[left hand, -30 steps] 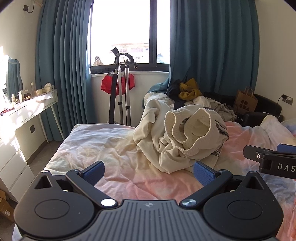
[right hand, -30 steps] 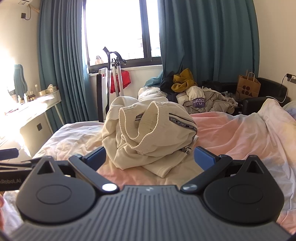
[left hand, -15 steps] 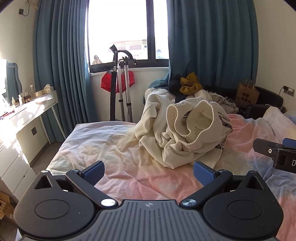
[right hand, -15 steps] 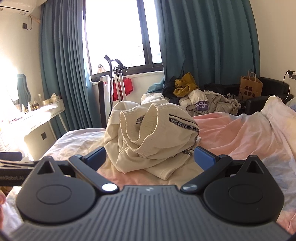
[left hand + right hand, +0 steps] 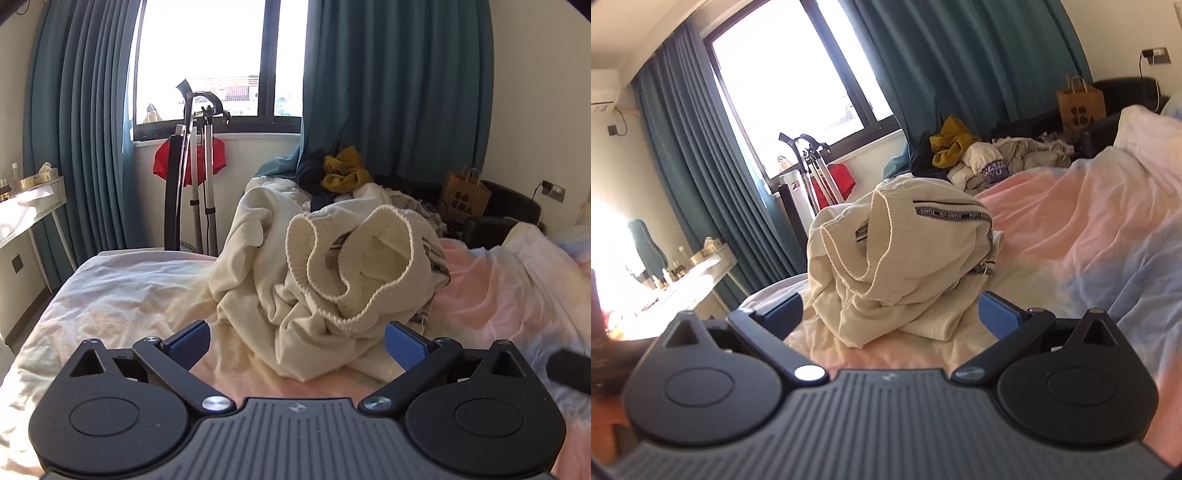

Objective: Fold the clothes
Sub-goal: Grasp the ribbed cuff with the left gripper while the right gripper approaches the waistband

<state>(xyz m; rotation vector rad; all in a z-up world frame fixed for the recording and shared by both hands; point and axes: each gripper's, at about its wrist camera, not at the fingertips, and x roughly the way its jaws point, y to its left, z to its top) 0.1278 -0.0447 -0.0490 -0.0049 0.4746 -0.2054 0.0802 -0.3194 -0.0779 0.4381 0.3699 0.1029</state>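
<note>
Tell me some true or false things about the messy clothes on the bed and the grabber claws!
1. The cream garment lies crumpled in a heap on the bed. True.
2. The left gripper is squeezing the garment. False: its jaws are wide open and hold nothing.
3. The right gripper is open too. True.
4. The mustard-yellow cloth sits on top of the cream garment. False: it lies in the pile of other clothes behind the bed, near the curtain.
5. A brown paper bag stands in the corner. True.
</note>
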